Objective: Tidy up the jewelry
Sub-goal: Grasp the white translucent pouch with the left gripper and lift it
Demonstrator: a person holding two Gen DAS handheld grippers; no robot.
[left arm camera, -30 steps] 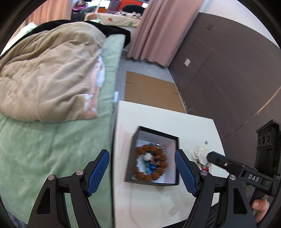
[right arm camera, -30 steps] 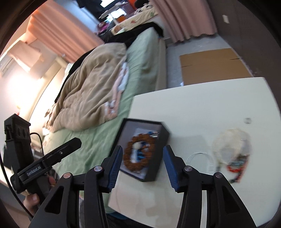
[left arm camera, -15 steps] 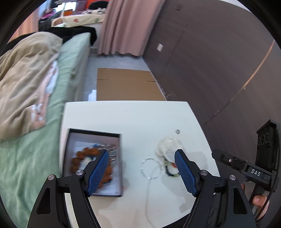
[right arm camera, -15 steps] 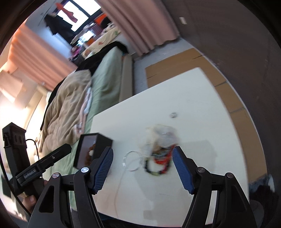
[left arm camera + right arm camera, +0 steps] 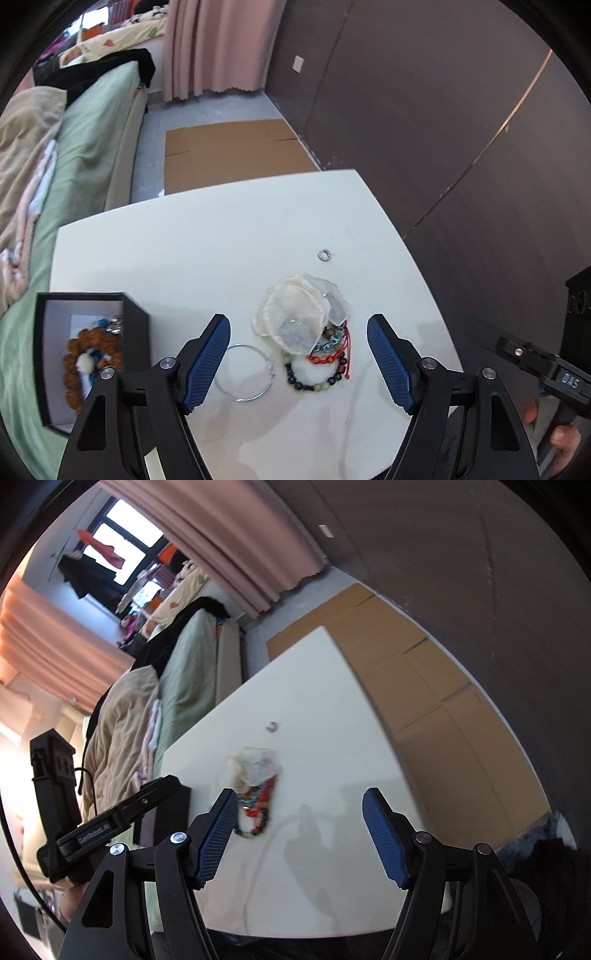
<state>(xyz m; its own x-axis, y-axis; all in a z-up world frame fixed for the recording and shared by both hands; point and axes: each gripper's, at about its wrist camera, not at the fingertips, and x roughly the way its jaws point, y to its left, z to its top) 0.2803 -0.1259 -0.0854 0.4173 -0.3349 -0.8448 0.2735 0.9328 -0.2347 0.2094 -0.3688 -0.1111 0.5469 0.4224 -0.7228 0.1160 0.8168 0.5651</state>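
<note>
A black box (image 5: 138, 332) at the white table's (image 5: 207, 251) left edge holds a brown bead bracelet (image 5: 74, 354). Loose on the table lie a thin silver bangle (image 5: 243, 373), pale shell discs (image 5: 295, 314), a red cord bracelet (image 5: 328, 356), a dark-and-green bead bracelet (image 5: 317, 384) and a small ring (image 5: 325, 254). My left gripper (image 5: 298, 321) hovers open above this pile, gripping nothing. My right gripper (image 5: 300, 794) is open and empty too, with the blurred jewelry pile (image 5: 258, 794) by its left finger.
A bed with a green sheet (image 5: 92, 147) and a beige blanket (image 5: 26, 122) runs along the table's left side. Flat cardboard (image 5: 232, 155) lies on the floor beyond the table. A dark wall (image 5: 443, 129) stands to the right, with pink curtains (image 5: 214, 48) behind.
Both views have swung from the box toward the loose jewelry, so the box now sits at the left. The right gripper's jaws have spread wider.
</note>
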